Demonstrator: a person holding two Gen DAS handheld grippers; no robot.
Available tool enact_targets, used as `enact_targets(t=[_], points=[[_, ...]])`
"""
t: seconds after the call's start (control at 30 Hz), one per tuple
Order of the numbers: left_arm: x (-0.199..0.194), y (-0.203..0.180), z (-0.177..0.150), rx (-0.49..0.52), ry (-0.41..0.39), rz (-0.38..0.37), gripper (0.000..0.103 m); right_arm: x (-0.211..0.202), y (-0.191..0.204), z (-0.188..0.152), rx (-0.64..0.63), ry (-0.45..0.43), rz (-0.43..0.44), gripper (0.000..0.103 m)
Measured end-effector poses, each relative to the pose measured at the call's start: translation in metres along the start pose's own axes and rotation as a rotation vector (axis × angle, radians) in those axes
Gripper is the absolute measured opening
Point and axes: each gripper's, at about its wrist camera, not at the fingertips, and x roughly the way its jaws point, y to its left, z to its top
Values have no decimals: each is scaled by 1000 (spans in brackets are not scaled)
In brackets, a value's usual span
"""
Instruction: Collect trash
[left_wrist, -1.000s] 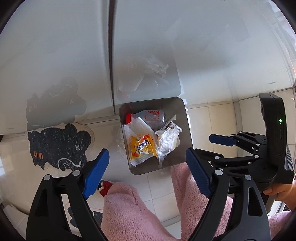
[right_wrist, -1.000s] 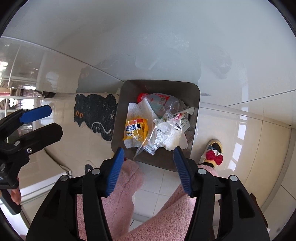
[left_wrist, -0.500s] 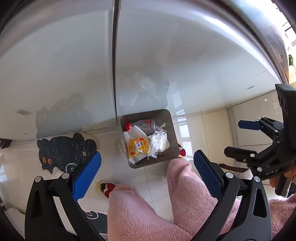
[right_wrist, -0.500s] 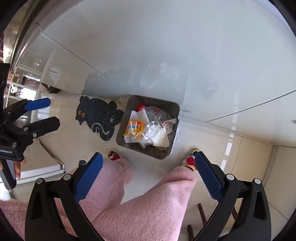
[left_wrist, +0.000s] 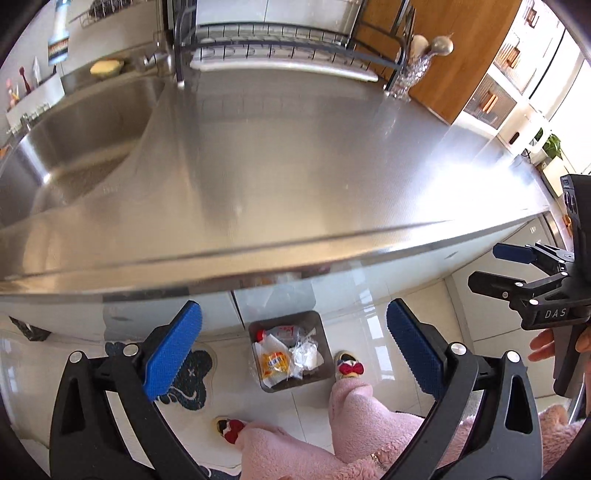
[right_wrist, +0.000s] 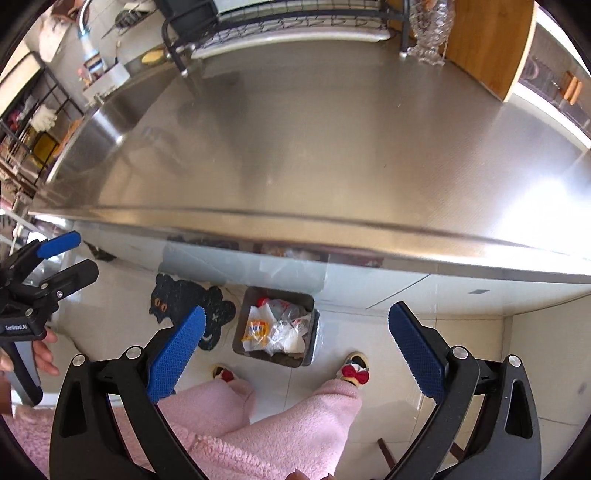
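Steel table (left_wrist: 295, 166) bare; floor bin (left_wrist: 290, 350) filled with light, crinkly wrappers, best pinched by loose edges. Jaws of left gripper (left_wrist: 291, 350) and right gripper (right_wrist: 295, 350) spread wide, nothing held.

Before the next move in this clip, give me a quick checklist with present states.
1. Left gripper empty, fingers apart: ok.
2. Right gripper empty, fingers apart: ok.
3. Bin upright on the floor by the cabinet: ok.
4. Trash inside the bin, yellow packet and bottle included: ok.
5. Steel counter free of trash: ok in the part shown.
6. Sink free of trash: cannot tell.
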Motion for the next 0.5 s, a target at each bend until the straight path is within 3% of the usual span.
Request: enact_targets(t=[0.23, 0.5], points=[[-51, -16, 47, 34, -125, 42, 95, -50, 0, 37, 38, -120, -38, 100], [-91, -21, 70, -43, -194, 64, 95, -95, 9, 68, 58, -221, -52, 100]])
